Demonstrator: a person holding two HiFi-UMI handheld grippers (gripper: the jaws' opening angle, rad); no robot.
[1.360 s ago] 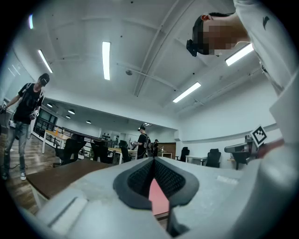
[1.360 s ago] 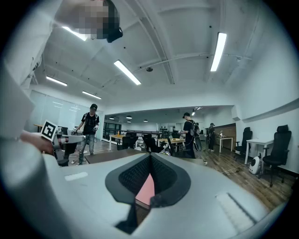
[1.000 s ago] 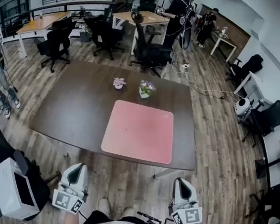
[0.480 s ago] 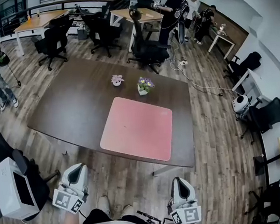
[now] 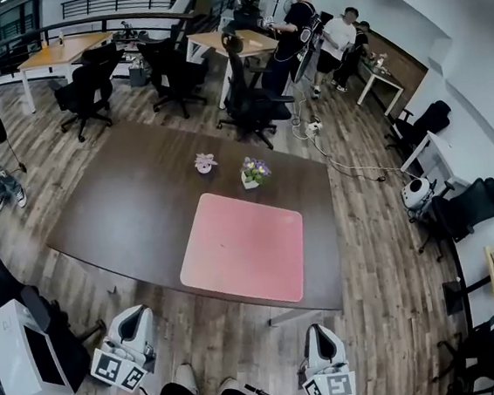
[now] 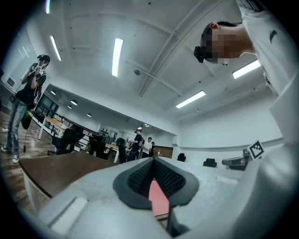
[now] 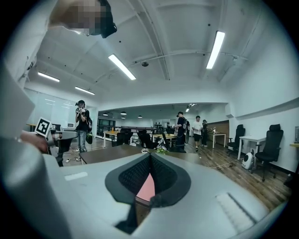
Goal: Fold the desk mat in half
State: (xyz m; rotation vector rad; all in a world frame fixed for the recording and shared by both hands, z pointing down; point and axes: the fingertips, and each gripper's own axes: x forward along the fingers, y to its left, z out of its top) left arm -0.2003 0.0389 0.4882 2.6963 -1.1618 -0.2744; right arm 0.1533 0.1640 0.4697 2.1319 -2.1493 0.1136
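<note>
A pink desk mat (image 5: 243, 247) lies flat and unfolded on the right half of a dark brown table (image 5: 134, 204), close to the near edge. Both grippers are held low on my side of the table, short of its edge and well clear of the mat. My left gripper (image 5: 134, 317) is shut and empty. So is my right gripper (image 5: 319, 334). In the left gripper view the jaws meet at the tip (image 6: 153, 159), and a strip of the mat (image 6: 159, 201) shows beyond them. The right gripper view shows its closed jaws (image 7: 150, 155) with the mat (image 7: 146, 187) ahead.
Two small flower pots (image 5: 205, 162) (image 5: 254, 172) stand on the table just behind the mat. A white box-like device (image 5: 22, 352) sits at my left. Black office chairs (image 5: 250, 104) and several people stand beyond the table. Cables (image 5: 349, 168) run across the wooden floor at right.
Both grippers have sunk a little lower and nearer to me in the head view. The people in the background have walked on. The mat has not moved.
</note>
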